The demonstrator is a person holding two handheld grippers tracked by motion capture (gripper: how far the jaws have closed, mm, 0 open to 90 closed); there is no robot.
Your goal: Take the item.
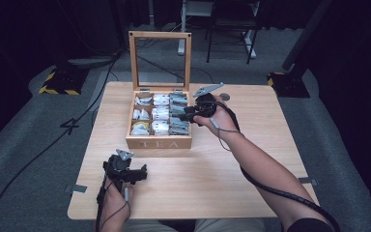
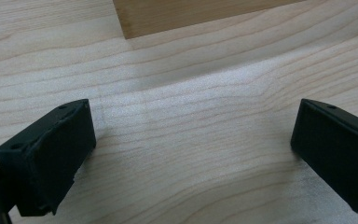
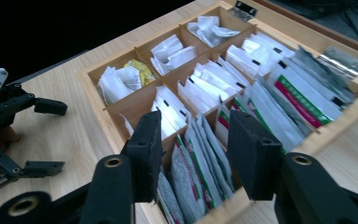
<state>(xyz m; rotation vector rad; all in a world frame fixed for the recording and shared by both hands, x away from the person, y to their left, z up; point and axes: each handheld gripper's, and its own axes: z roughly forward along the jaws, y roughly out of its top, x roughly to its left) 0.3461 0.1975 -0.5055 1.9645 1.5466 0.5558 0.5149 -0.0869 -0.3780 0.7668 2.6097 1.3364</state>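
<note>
From above, the right claw [image 1: 186,115] hangs over the tea box [image 1: 159,143], at its right-hand row. The left claw [image 1: 140,174] waits far off on the counter [image 1: 251,164].

The left claw's own camera shows its jaws spread wide, nothing between.

The right claw's [image 3: 193,149] own camera shows half-open jaws, pinching nothing, just above the tea bags [image 3: 193,172] (standing on edge, tops up, packed front to back).

High view: from above the near edge, facing forward over the whole table [image 1: 251,169]. Gripper views: close and low; the right one shares the tea box [image 1: 159,141] [image 3: 121,105], at frame centre.
</note>
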